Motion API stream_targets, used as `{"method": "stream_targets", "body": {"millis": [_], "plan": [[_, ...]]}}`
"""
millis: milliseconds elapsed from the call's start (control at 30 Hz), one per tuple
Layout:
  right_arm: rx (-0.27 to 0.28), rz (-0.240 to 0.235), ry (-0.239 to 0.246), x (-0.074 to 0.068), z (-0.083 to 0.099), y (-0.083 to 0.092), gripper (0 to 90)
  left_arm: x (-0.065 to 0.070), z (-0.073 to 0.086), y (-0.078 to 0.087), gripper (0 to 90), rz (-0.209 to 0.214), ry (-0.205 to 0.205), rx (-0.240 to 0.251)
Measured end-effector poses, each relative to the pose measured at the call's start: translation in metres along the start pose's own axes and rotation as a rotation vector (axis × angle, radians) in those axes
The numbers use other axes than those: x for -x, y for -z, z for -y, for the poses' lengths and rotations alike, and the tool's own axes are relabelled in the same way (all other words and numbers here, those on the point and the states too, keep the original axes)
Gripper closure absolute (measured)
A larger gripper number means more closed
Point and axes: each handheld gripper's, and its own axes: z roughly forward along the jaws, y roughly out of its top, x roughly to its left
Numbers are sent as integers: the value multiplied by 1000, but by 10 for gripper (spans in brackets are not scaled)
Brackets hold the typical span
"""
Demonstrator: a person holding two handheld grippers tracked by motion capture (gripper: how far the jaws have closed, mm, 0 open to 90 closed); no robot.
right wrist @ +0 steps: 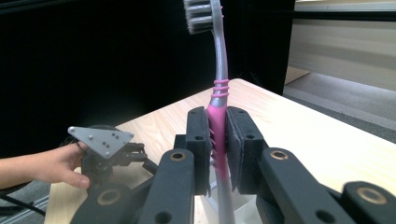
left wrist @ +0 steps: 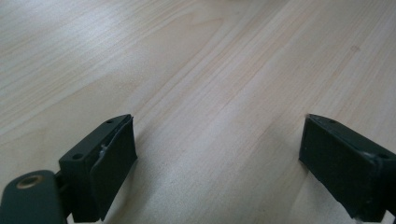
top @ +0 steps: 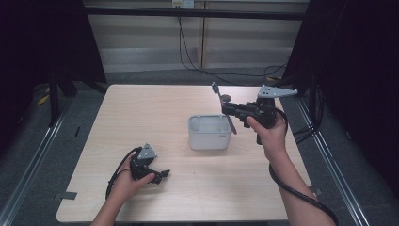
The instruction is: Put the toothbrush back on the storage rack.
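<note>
The right gripper (top: 229, 112) holds the toothbrush (right wrist: 217, 105) firmly between its fingers, raised just at 2 o'clock of the white container (top: 209, 133). Placing it inside seems left. The left gripper (top: 162, 175) rests on the surface (top: 141, 113), fingers wide.

Toothbrush (right wrist: 218, 116): handle's lower end cut off by the bottom edge, right gripper view. Container (top: 210, 133): contents indiscernible, high view.
</note>
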Motion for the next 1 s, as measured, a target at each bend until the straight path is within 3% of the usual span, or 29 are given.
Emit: {"method": "stream_targets", "body": {"millis": [1000], "plan": [[40,21,-11,8,-2,-17,801,0,0,0,103,0,0,1]]}}
